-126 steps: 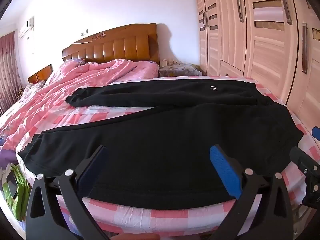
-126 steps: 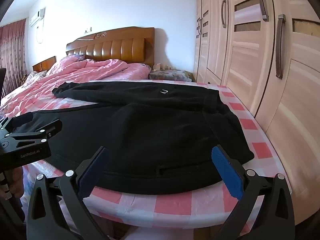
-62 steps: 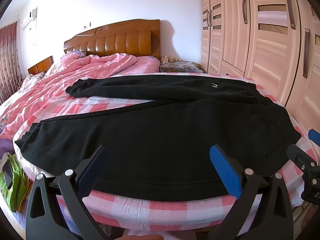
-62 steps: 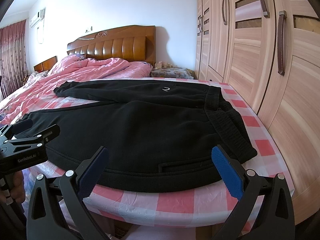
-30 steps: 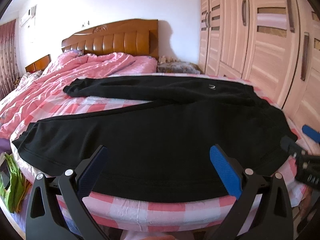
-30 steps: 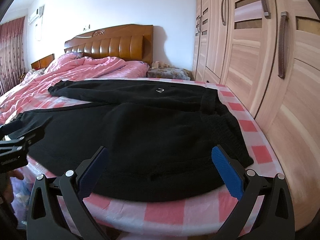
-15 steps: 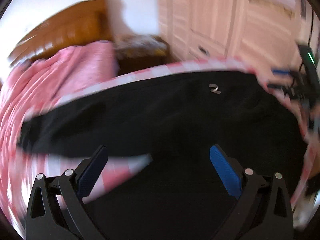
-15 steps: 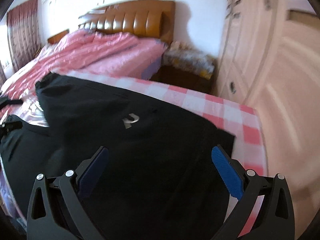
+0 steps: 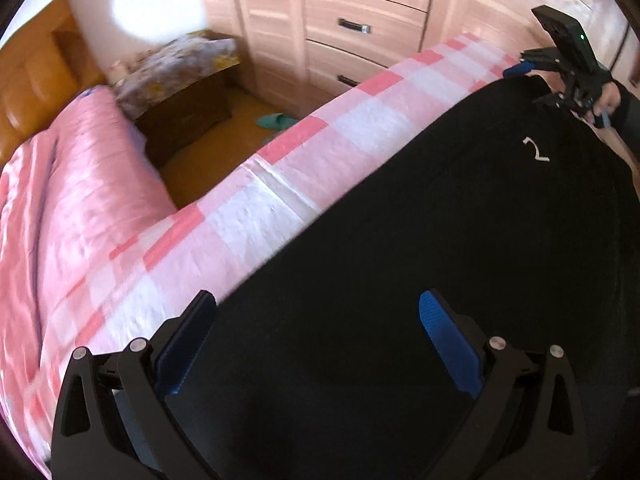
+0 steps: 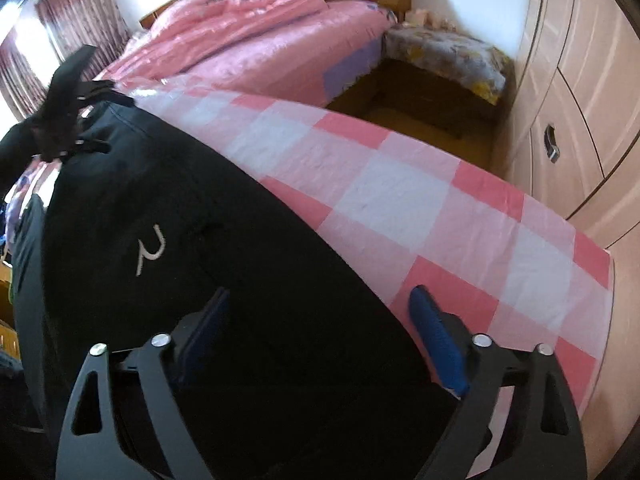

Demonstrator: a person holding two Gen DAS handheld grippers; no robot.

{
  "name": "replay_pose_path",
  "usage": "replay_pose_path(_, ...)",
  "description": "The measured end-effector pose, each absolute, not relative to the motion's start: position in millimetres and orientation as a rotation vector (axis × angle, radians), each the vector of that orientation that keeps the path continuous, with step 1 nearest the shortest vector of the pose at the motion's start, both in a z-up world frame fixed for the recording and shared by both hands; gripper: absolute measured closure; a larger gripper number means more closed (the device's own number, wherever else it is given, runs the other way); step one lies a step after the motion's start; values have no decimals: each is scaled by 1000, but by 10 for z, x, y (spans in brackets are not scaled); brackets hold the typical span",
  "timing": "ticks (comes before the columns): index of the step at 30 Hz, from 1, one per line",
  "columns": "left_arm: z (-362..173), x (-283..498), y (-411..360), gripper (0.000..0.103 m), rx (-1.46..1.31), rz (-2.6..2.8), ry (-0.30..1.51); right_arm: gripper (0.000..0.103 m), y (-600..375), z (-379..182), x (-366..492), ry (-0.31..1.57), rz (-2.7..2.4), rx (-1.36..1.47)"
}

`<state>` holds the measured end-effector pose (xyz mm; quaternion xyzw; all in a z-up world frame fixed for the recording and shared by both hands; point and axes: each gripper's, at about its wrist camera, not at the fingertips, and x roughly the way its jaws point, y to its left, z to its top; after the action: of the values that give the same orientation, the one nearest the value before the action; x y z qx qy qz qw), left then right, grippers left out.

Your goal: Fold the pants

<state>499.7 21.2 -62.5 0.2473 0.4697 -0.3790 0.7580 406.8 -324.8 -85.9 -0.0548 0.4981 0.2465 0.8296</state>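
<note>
Black pants point(image 9: 440, 240) lie flat on the pink-and-white checked sheet point(image 9: 320, 140), a small white logo point(image 10: 150, 250) showing near the waist. My left gripper point(image 9: 316, 340) points down over the far edge of the upper leg, open, one blue pad over the sheet and the other over fabric. My right gripper point(image 10: 320, 320) hovers at the far waist corner of the pants point(image 10: 200, 260); its jaws are closing with the pants edge between them, the pads still apart. Each gripper appears in the other's view: right gripper point(image 9: 532, 70), left gripper point(image 10: 104, 120).
Beyond the bed edge is a gap of orange floor with green slippers point(image 9: 276, 121) and a dark nightstand under a floral cloth point(image 10: 448, 60). Wardrobe drawers point(image 9: 360, 20) stand behind it. A pink quilt point(image 10: 260, 32) covers the adjoining bed.
Both grippers swung from the near edge across the pants to the far edge and tilted downward. The right jaws have narrowed.
</note>
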Motion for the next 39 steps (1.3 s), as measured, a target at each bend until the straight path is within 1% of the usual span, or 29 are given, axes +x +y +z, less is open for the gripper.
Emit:
replay_pose_path(1, -638, 5054, 221, 2, 528, -858, 1032, 63, -3264, -839, 4043, 1055, 542, -107)
replay_pose_path(2, -645, 5104, 239, 3, 513, -890, 1042, 75, -3259, -813, 4012, 1044, 525, -120)
replay_pose_path(3, -646, 5137, 254, 3, 507, -910, 1046, 85, -3251, -759, 3935, 1021, 503, -148)
replay_pose_path(4, -641, 5168, 261, 5, 506, -923, 1047, 93, -3237, -730, 3889, 1006, 490, -169)
replay_pose_path(7, -630, 5249, 270, 6, 502, -976, 1063, 93, -3145, -526, 3680, 923, 432, -228)
replay_pose_path(11, -639, 5292, 211, 7, 533, -1041, 1088, 94, -3046, -107, 3254, 752, 383, -267)
replay_pose_path(13, -639, 5314, 183, 10, 529, -1081, 1103, 94, -3003, 58, 3052, 685, 366, -268)
replay_pose_path(16, -683, 5345, 146, 11, 525, -1129, 1136, 94, -2905, 247, 2807, 611, 332, -278)
replay_pose_path(17, -680, 5354, 151, 13, 508, -1145, 1139, 94, -2901, 307, 2711, 593, 320, -266)
replay_pose_path(18, -673, 5363, 165, 18, 489, -1155, 1143, 94, -2887, 316, 2654, 584, 309, -264)
replay_pose_path(20, -640, 5360, 202, 77, 429, -1188, 1154, 94, -2851, 315, 2601, 588, 284, -279)
replay_pose_path(21, -615, 5331, 217, 82, 424, -1171, 1142, 94, -2823, 301, 2623, 596, 268, -282)
replay_pose_path(23, -500, 5160, 235, 89, 480, -1120, 1075, 94, -2775, 289, 2627, 600, 244, -285)
replay_pose_path(26, -156, 4853, 308, 91, 543, -988, 928, 94, -2755, 300, 2657, 612, 209, -277)
replay_pose_path(29, 328, 4339, 393, 92, 615, -839, 744, 94, -2741, 413, 2480, 585, 187, -281)
replay_pose_path(32, 767, 3481, 518, 93, 691, -728, 554, 94, -2718, 635, 1971, 499, 211, -277)
replay_pose_path(33, 875, 3057, 586, 93, 719, -699, 490, 94, -2723, 682, 1745, 477, 230, -272)
replay_pose_path(36, 892, 2167, 729, 93, 745, -675, 424, 94, -2724, 613, 1059, 457, 287, -274)
replay_pose_path(37, 779, 1727, 791, 93, 761, -667, 422, 94, -2719, 522, 876, 472, 303, -280)
replay_pose_path(39, 568, 1242, 823, 93, 767, -671, 444, 94, -2738, 247, 550, 542, 336, -247)
